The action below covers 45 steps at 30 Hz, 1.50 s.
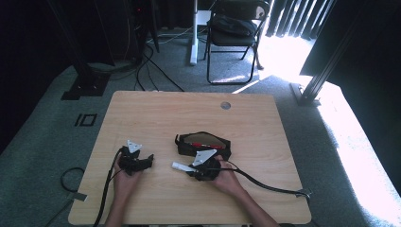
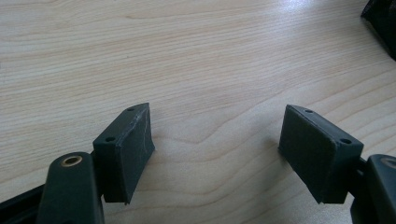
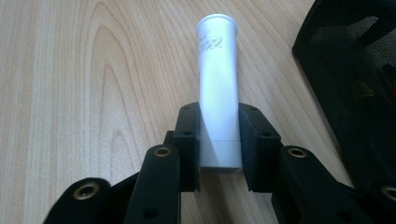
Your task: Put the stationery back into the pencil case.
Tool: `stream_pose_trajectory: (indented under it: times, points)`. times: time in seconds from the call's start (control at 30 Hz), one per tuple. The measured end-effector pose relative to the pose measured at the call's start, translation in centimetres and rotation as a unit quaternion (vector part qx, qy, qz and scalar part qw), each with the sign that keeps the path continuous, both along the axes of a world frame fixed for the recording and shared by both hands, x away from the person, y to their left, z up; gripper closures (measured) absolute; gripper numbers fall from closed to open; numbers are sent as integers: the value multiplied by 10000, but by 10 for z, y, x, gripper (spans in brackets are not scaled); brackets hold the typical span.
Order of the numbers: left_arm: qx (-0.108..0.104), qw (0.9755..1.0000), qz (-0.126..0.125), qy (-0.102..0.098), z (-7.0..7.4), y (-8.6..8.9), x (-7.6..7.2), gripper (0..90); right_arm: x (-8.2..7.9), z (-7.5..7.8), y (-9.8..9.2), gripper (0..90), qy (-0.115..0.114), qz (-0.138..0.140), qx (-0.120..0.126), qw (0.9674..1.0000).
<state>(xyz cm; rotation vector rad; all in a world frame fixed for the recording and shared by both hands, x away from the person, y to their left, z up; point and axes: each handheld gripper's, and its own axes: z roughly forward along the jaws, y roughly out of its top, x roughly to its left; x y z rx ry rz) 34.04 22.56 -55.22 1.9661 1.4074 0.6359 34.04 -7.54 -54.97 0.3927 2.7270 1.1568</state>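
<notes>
We see small dark print near far end of white tube (image 3: 218,88), too blurred to read. Right gripper (image 3: 218,140) clamps tube near its base, pads pressing both sides, tube lying low over table (image 3: 70,93), pointing away beside black mesh pouch (image 3: 355,70). We note right hand (image 1: 226,176) resting on table behind gripper. Left gripper (image 2: 215,140) wide open, nothing between pads, hovering low over bare wood.

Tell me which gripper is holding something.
The right gripper: its jaws clamp a white tube. The left gripper stands open over bare table.
</notes>
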Motion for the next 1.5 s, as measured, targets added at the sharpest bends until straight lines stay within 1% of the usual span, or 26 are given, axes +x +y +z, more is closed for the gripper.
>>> stream_pose_trajectory:
  times: [0.33,0.43,1.5]
  points:
    - [-1,10000,0,1,0,0,0,260,-2,2,-1,706,-48,-42,19,10000]
    - [1,10000,0,1,0,0,0,260,-3,5,-2,707,-62,-7,36,10000]
    - [0,10000,0,1,0,0,0,259,-11,28,-10,708,-294,26,191,9994]
